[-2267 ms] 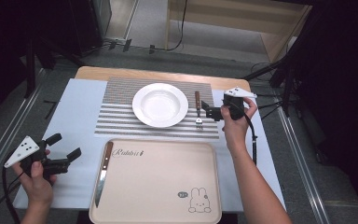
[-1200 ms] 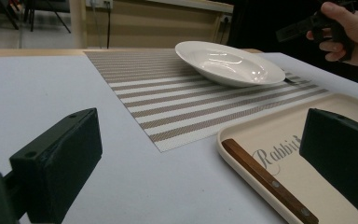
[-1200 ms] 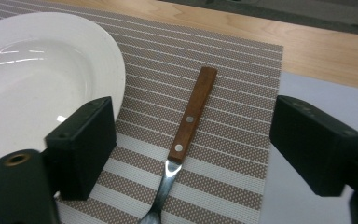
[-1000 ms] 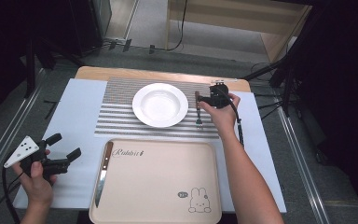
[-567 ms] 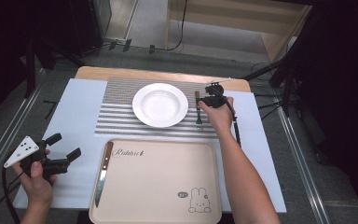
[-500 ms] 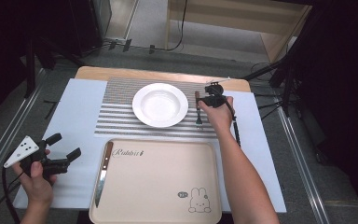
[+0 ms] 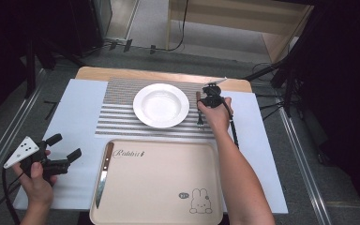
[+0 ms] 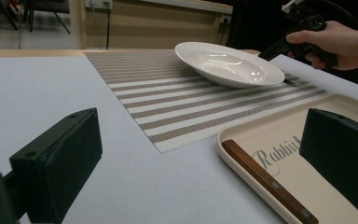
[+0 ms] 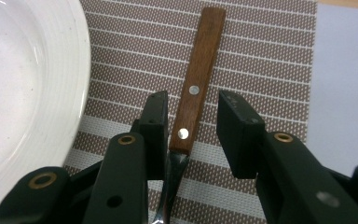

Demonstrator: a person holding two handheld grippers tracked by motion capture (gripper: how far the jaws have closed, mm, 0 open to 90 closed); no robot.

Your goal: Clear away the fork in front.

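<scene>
**Right claw closing around the fork handle**

Now, counting from the high view, I have one round white shallow plate (image 7: 161,105) in the upper middle of the frame, on one brown-and-white striped woven placemat (image 7: 122,112). One cream plastic tray with a rabbit drawing (image 7: 168,187) sits at the lower middle, and one wooden-handled table knife (image 7: 102,174) lies along its left inner edge. One wooden-handled metal fork (image 7: 199,112) lies on the placemat just right of the plate, apart from its rim. All of this rests on one pale blue-grey table cover (image 7: 75,108).

I run two claws. My right gripper (image 7: 210,97) is at the upper right of the high view, pointing down over the fork's handle. In the right gripper view the handle (image 9: 196,84) runs up the middle of the frame between the two black jaws; the left pad (image 9: 154,130) looks to be just at the handle's side, while the right pad stands a little off it with placemat showing in the gap. The jaws have just been closing, with the fork between them and not yet clamped.

My left gripper (image 7: 58,159) is at the lower left, over the bare cover beside the tray. Its jaws stand wide apart and hold nothing.
</scene>
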